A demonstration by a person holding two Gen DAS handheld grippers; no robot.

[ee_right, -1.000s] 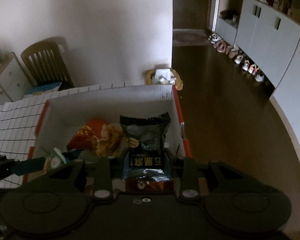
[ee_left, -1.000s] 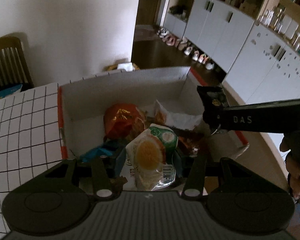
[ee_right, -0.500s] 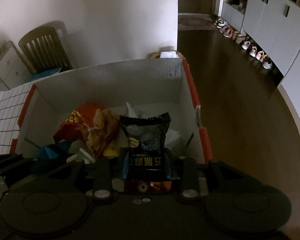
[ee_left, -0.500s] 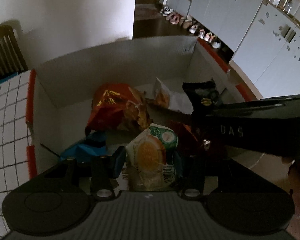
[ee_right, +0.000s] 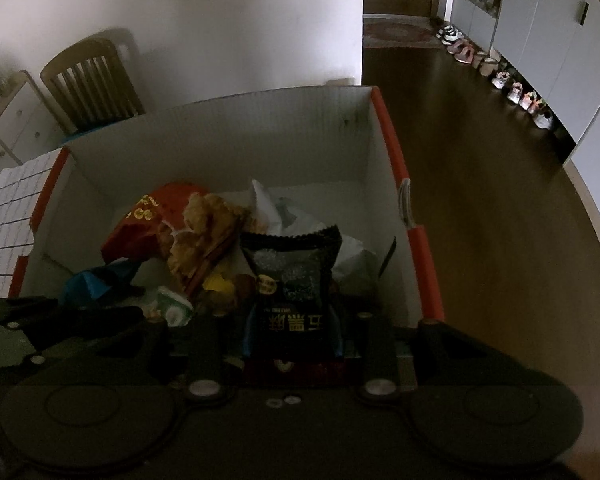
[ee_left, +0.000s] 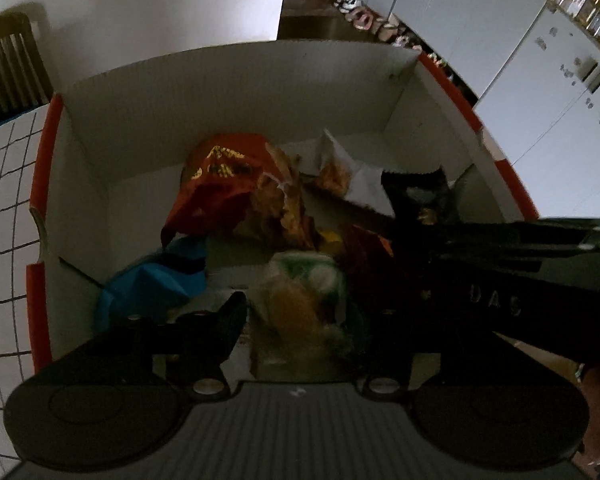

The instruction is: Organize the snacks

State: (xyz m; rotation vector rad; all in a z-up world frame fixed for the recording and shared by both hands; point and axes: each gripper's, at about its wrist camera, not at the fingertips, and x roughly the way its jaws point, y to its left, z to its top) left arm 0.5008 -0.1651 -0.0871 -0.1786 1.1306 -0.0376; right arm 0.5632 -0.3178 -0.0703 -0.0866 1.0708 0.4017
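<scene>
A white cardboard box [ee_left: 240, 92] with red rims holds several snack packets. My left gripper [ee_left: 308, 308] hangs over its near side, jaws opening. The green and orange packet [ee_left: 300, 300] is blurred between the fingers, with a gap to the left finger [ee_left: 228, 320]. My right gripper [ee_right: 290, 316] is shut on an upright black snack packet [ee_right: 296, 280] low inside the box's right half. That black packet [ee_left: 416, 188] also shows in the left wrist view. A red-orange bag [ee_left: 220, 176], a blue packet [ee_left: 152, 284] and a white packet [ee_left: 352, 168] lie in the box.
The box stands on a table with a white grid cloth [ee_left: 4, 200]; the table's curved edge [ee_right: 580, 220] runs on the right. A wooden chair [ee_right: 88, 80] stands behind by the wall. White cabinets [ee_left: 520, 60] and several shoes [ee_right: 512, 88] line the dark floor.
Both grippers have sunk deeper into the box. The left jaws have widened and the green and orange packet has gone blurred and lower. The right grip on the black packet is unchanged.
</scene>
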